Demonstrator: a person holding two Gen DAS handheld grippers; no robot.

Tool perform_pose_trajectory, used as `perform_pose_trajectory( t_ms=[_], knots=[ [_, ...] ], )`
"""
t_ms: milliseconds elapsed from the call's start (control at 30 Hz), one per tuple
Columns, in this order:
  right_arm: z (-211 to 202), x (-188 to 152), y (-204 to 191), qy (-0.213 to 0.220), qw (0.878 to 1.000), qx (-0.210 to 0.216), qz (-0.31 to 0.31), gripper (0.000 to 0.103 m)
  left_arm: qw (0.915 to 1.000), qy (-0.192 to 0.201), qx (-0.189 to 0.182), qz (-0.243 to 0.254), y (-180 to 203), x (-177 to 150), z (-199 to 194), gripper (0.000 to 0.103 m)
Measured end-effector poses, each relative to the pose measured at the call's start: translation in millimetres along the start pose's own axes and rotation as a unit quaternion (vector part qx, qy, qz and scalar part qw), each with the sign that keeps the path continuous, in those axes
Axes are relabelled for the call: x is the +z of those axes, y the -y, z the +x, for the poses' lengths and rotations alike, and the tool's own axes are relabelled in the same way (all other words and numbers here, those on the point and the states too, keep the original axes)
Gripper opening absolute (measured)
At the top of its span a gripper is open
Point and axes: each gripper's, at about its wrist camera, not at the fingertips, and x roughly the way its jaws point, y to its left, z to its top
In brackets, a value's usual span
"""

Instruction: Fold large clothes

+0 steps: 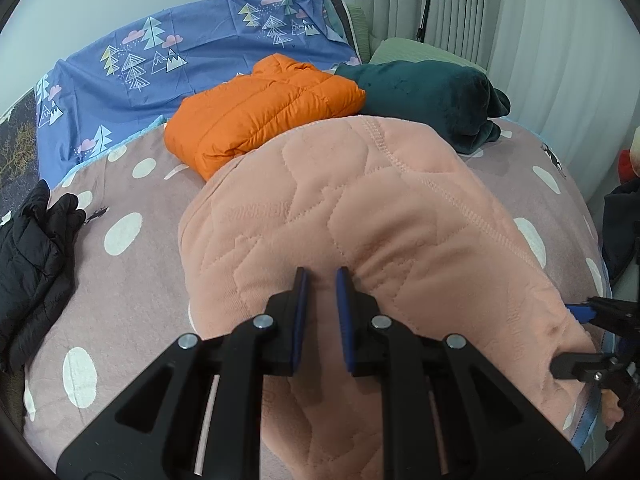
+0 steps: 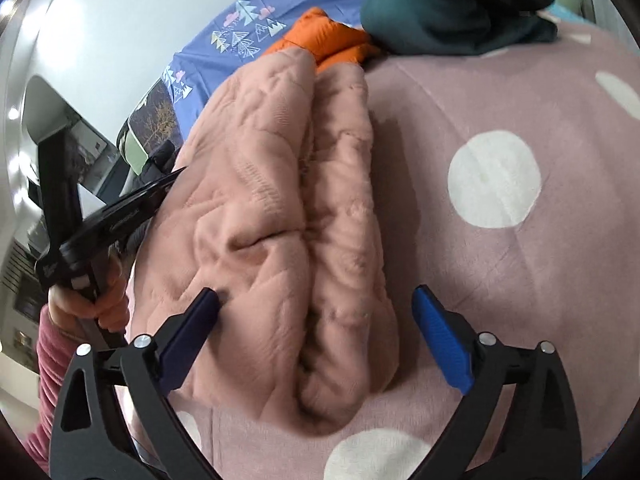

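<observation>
Our left gripper point(image 1: 321, 276) pinches a fold of the pink quilted garment point(image 1: 360, 216), its blue pads nearly together with cloth between them. Our right gripper point(image 2: 316, 300) stands wide apart, holding nothing, the garment's folded end lying loose between its fingers on the spotted bedspread point(image 2: 520, 260). Beyond the garment's far edge we see a folded orange jacket point(image 1: 260, 108), with a dark green bundle point(image 1: 432, 96) to its right. A black jacket point(image 1: 32, 248) lies off to our left.
</observation>
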Motion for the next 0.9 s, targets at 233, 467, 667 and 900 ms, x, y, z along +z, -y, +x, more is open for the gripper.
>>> perform_pose_trajectory(
  t_ms=[233, 467, 667, 900],
  knots=[
    [27.7, 11.0, 20.3, -0.042, 0.994, 0.075, 0.072, 0.100, 0.9999, 0.001, -0.014, -0.009, -4.7, -0.3, 1.4, 0.015],
    [28.5, 11.1, 16.3, -0.035, 0.995, 0.076, 0.058, 0.100, 0.9996, 0.004, -0.023, -0.016, -7.8, -1.0, 1.8, 0.016],
    [26.5, 12.3, 18.3, -0.034, 0.997, 0.059, 0.043, 0.100, 0.9935, 0.081, 0.056, -0.058, -27.0, -2.5, -30.5, 0.100],
    [34.9, 18.7, 19.0, -0.038, 0.996, 0.068, 0.036, 0.102, 0.9744, 0.018, -0.111, -0.195, -85.1, -41.0, -4.1, 0.101]
  ],
)
